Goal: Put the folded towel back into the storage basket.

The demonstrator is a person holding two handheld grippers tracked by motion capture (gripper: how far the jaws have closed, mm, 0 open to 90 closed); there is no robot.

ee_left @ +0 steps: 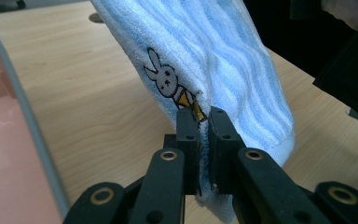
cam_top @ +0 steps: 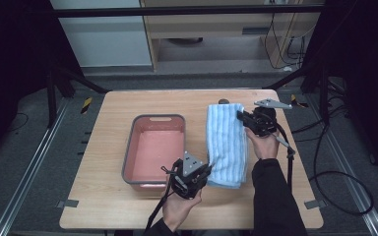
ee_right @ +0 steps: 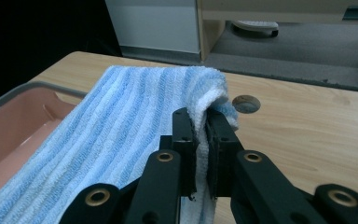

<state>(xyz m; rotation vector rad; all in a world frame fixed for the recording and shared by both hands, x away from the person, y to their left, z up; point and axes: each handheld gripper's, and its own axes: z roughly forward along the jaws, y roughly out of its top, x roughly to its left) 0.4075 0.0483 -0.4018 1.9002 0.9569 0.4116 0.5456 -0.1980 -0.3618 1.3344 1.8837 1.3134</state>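
Above the right half of the wooden table, I hold a folded blue-and-white striped towel by its two ends, one pair of tongs at each. My left tongs are clamped tight on the near corner, cloth pinched flat between the black jaws; my right tongs are shut just as hard on the far corner, where the terry bunches over the jaw tips. The towel's long axis runs from my side of the table toward the far edge, so it stretches between the two hands like a sling. The pink tub with its grey rim lies just to the left of the towel, its own long side parallel to the cloth. I judge the coming move to be a sideways carry to the left, and it turns on that parallel line-up. My left hand is the nearer one to the tub, almost at its near right corner; the right hand sits well off to its far right. No brand or writing can be read anywhere. The only marking is a small embroidered rabbit with a yellow body on the towel, just beyond my left jaws.
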